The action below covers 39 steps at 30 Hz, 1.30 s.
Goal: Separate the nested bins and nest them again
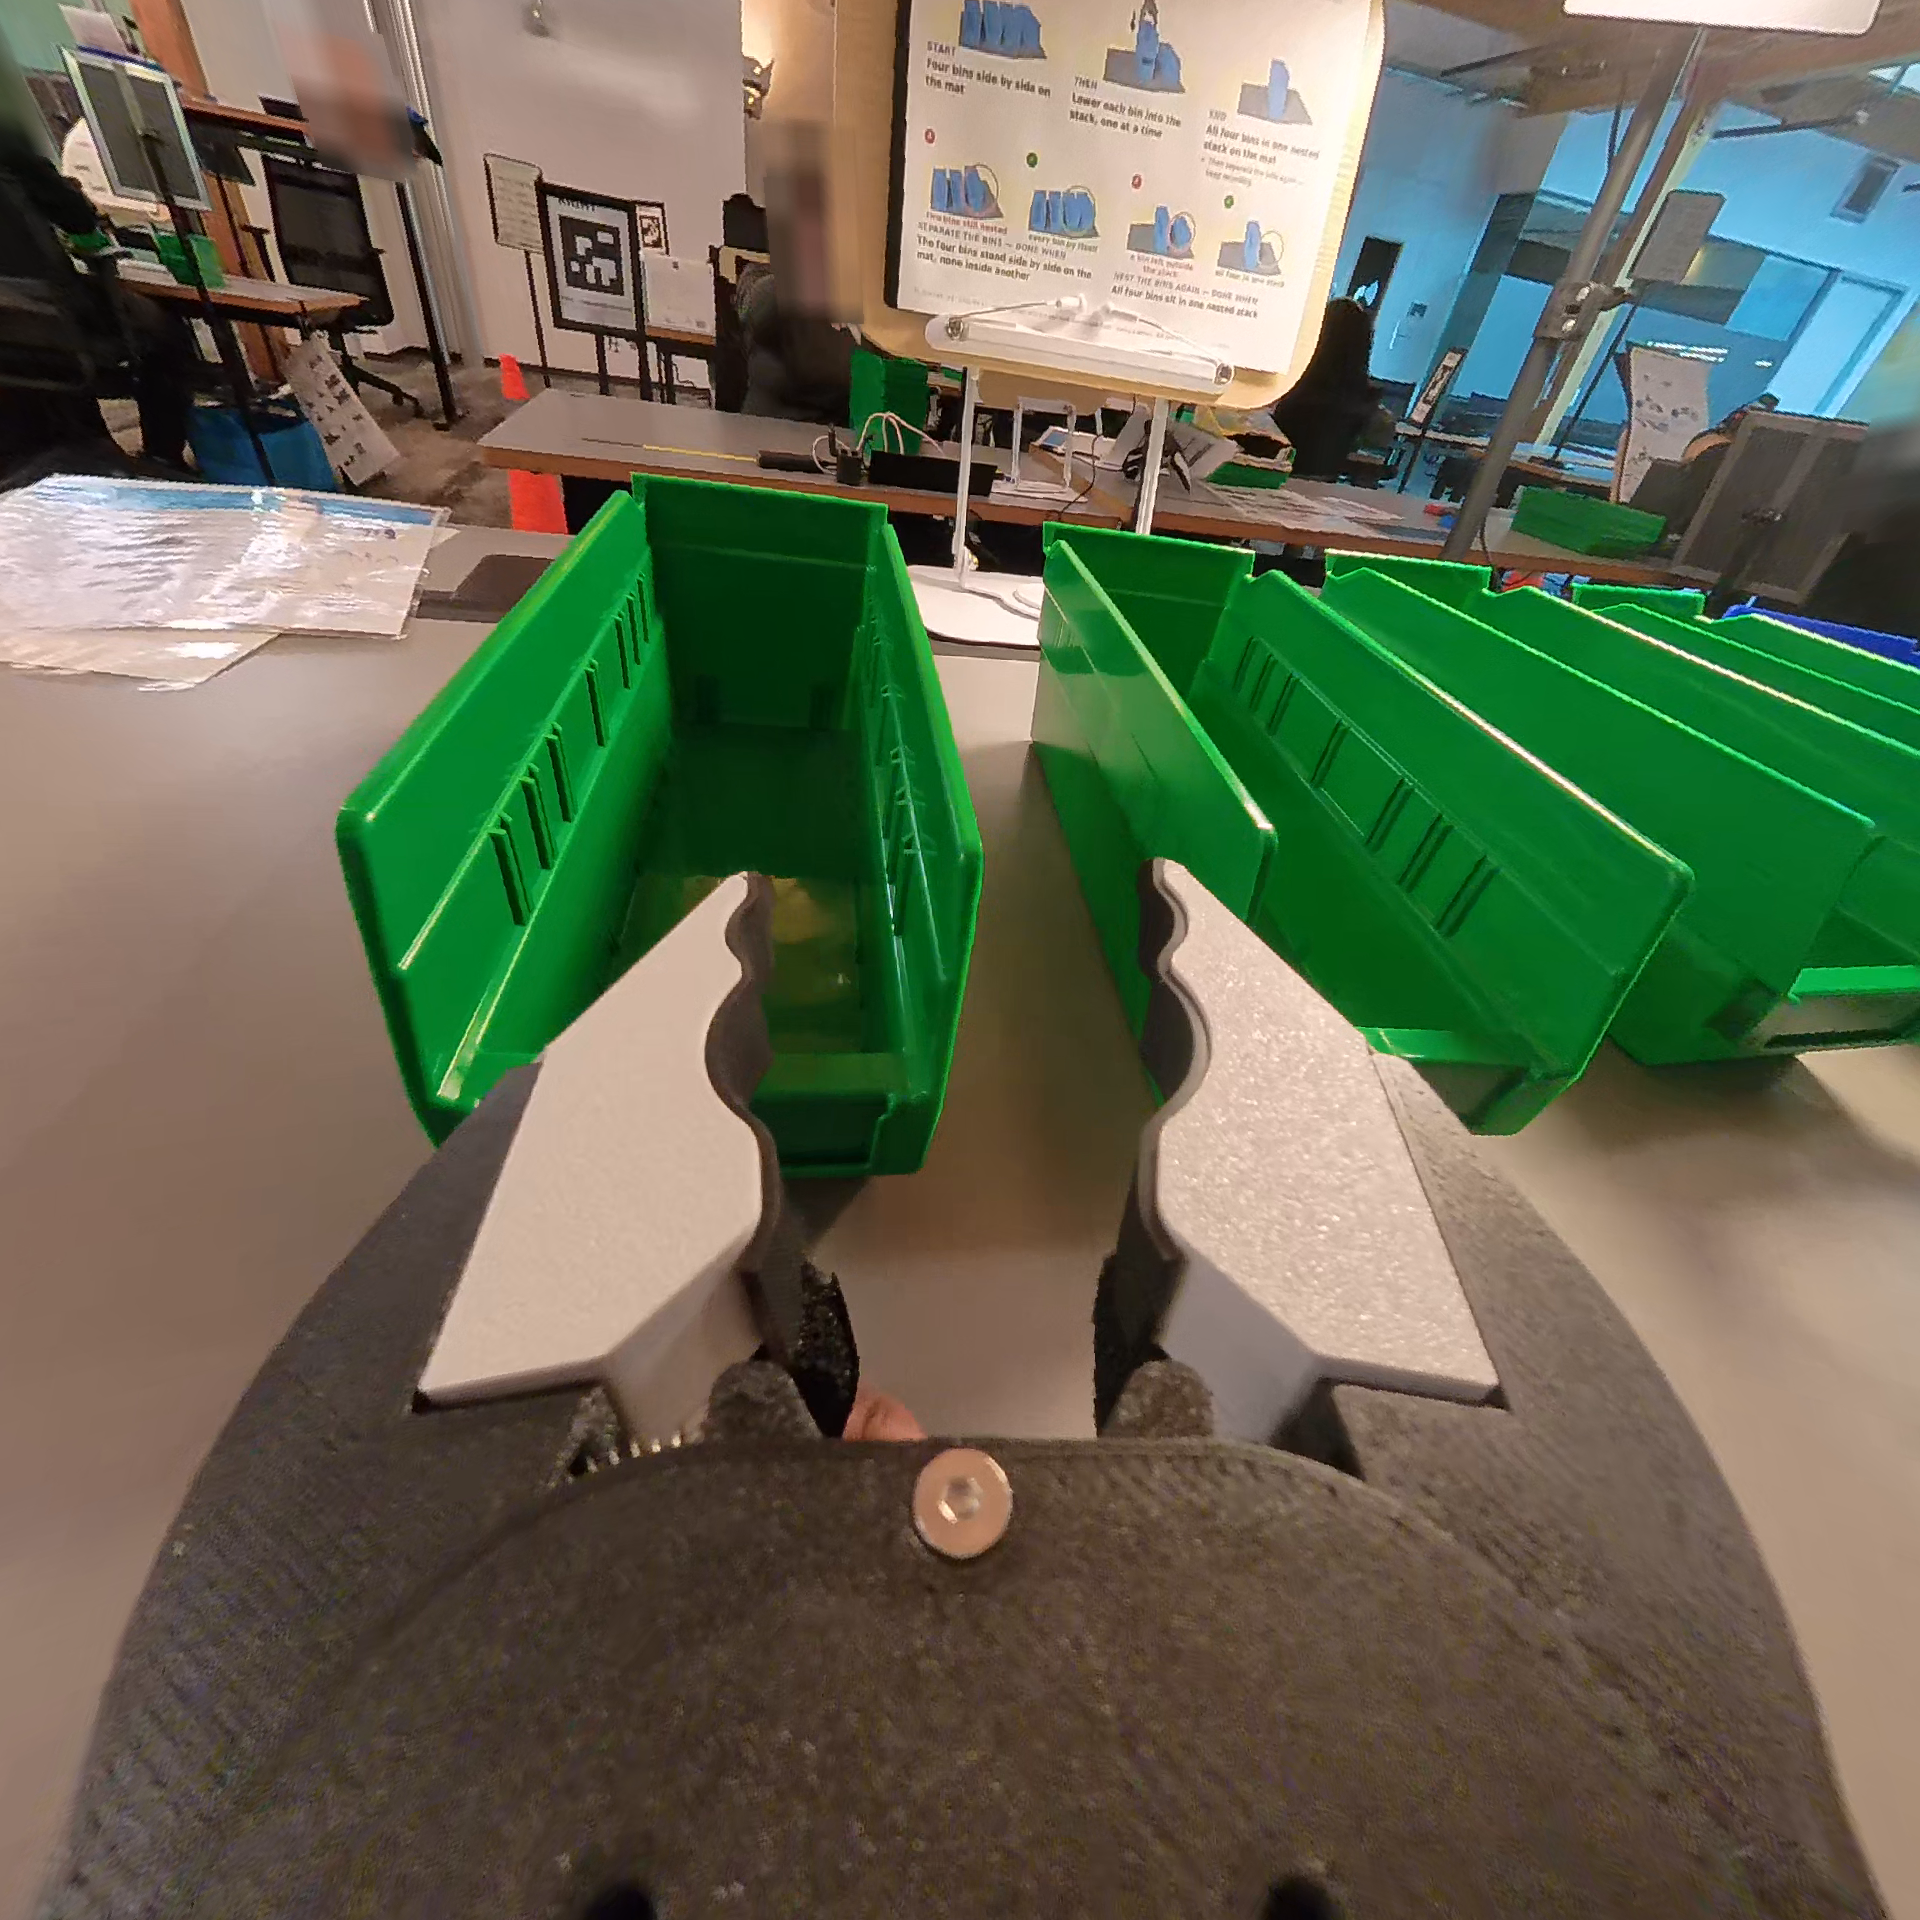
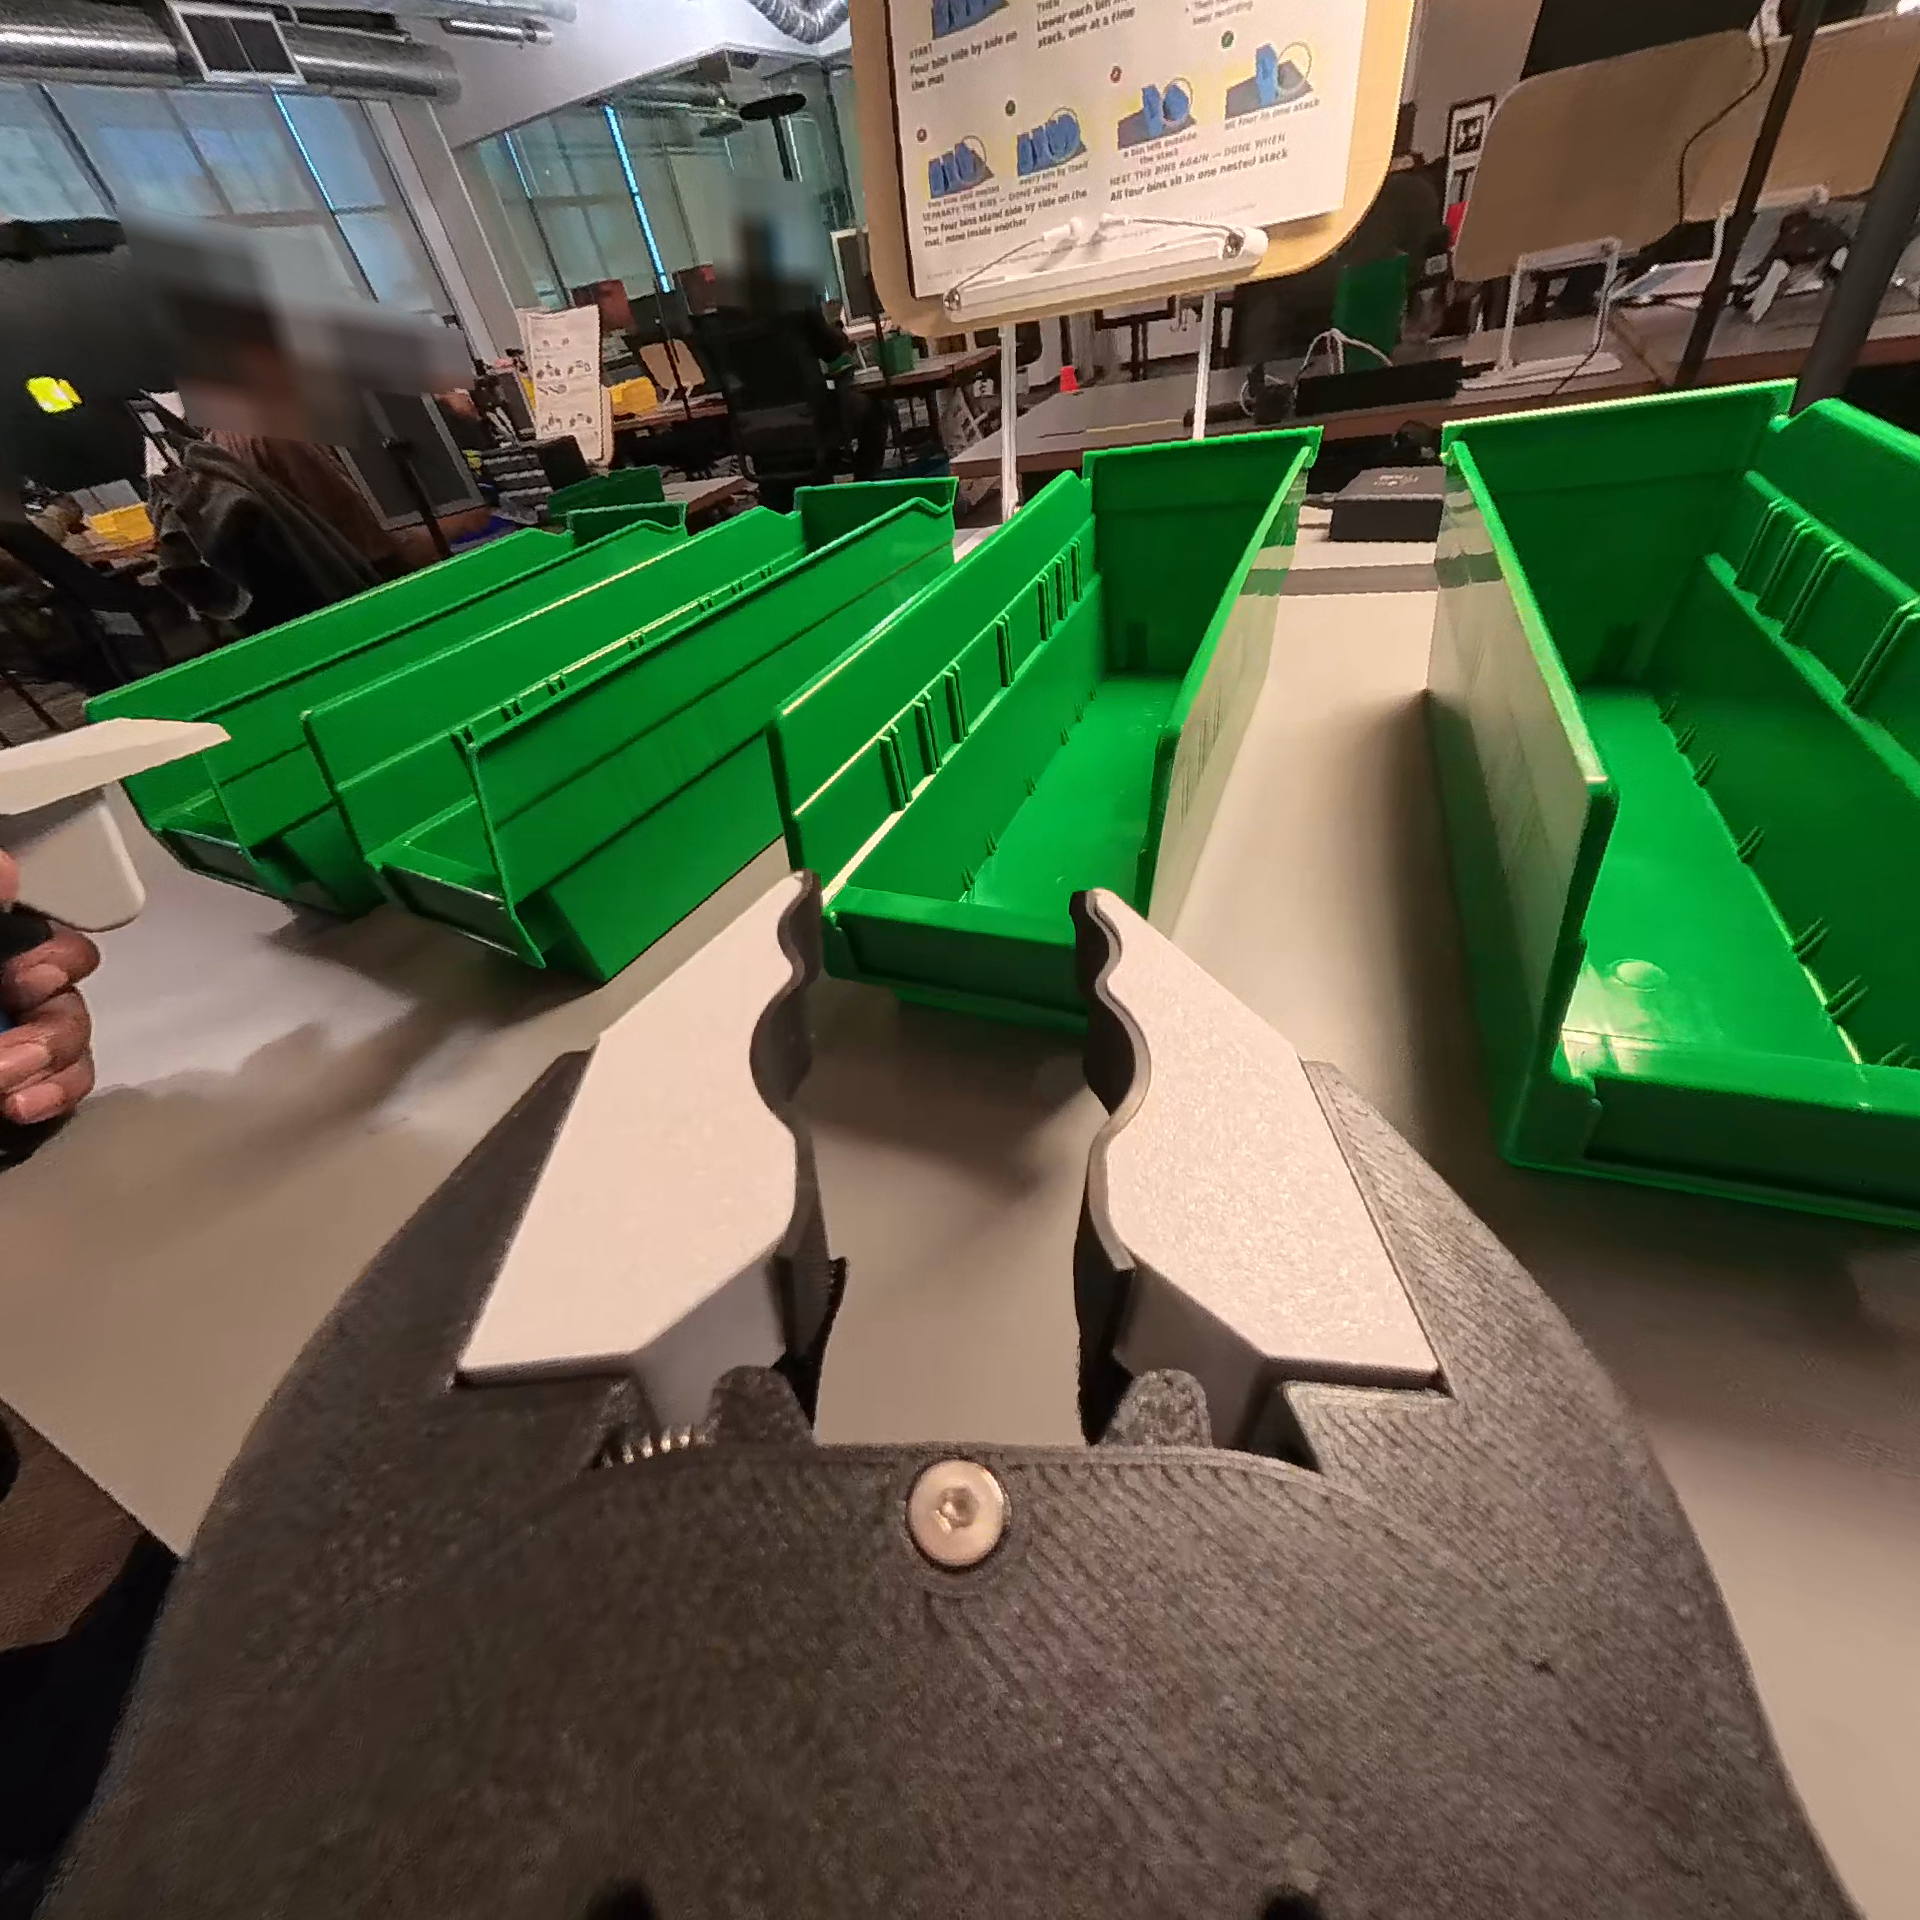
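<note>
In the left wrist view we see our left gripper (image 1: 951, 904) spread wide with nothing between its pads; its left fingertip (image 1: 727, 935) overlaps the near end of a green bin (image 1: 582, 790) at centre frame, its right fingertip (image 1: 1184, 935) sits in front of a second green bin (image 1: 1351, 831) to the right. More green bins (image 1: 1714, 748) line up toward the right edge, all on the grey surface (image 1: 156, 935). In the right wrist view our right gripper (image 2: 940, 914) is also open and bare, just short of a bin's near end (image 2: 956, 945). An instruction board (image 2: 1122, 135) stands at the top centre.
</note>
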Each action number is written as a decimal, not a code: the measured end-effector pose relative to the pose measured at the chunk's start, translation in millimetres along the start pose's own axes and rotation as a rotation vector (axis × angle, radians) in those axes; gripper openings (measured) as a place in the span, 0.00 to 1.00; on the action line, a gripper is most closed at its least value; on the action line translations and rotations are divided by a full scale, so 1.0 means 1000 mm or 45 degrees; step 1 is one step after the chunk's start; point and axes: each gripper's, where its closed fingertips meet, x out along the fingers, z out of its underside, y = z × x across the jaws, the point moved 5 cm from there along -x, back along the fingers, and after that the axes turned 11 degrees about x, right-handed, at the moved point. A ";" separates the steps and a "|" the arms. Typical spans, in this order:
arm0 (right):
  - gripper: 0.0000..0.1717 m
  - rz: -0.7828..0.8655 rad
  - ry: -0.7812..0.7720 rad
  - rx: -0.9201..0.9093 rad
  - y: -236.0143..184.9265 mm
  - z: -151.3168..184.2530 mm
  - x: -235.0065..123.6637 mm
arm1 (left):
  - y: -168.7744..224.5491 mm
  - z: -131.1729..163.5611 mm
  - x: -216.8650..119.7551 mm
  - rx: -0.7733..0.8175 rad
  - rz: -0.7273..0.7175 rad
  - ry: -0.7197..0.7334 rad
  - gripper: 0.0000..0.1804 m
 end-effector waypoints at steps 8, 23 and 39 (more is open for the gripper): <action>0.28 -0.065 -0.073 0.047 0.000 0.004 0.005 | -0.001 -0.003 -0.006 0.004 0.084 -0.023 0.45; 0.28 -0.139 -0.239 0.129 0.001 0.014 0.016 | -0.079 -0.088 0.030 0.098 0.087 -0.192 0.72; 0.25 -0.214 -0.268 0.185 0.001 0.015 0.017 | -0.064 -0.088 0.051 0.199 0.262 -0.407 0.78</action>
